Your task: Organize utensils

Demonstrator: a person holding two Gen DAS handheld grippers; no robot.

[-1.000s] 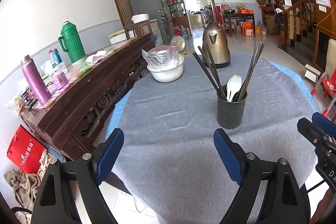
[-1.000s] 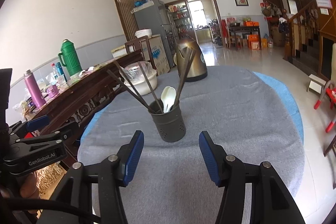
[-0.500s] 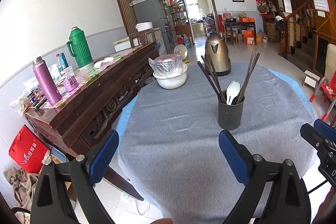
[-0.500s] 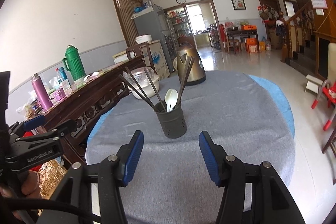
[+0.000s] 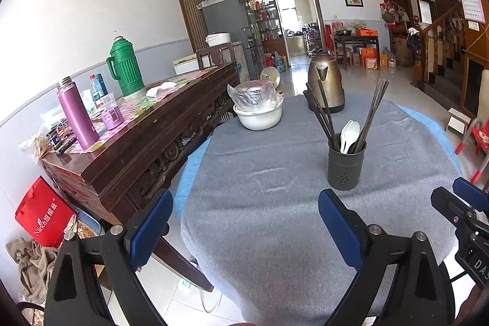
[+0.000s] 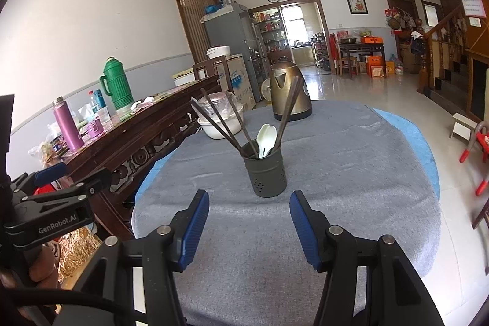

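The left gripper [image 5: 244, 225] is seen w/ its blue pads spread wide & nothing between them, held over the near edge of the round worktop covered in grey cloth [image 5: 275, 219]. The right gripper [image 6: 249, 222] is likewise parted, less widely, also empty. The dark grey perforated metal utensil holder [image 6: 269, 176] is stood upright on the cloth just ahead of the right gripper, roughly in line w/ the gap of its pads, & ahead-right of the left gripper. Dark long chopsticks [image 6: 220, 124] & white plastic spoons [image 6: 266, 138] are held inside it, handles leaning outward. Further ahead, a bronze-coloured electric kettle [image 5: 325, 87] & a white bowl w/ plastic-wrapped contents [image 5: 258, 112] are set apart from the holder.
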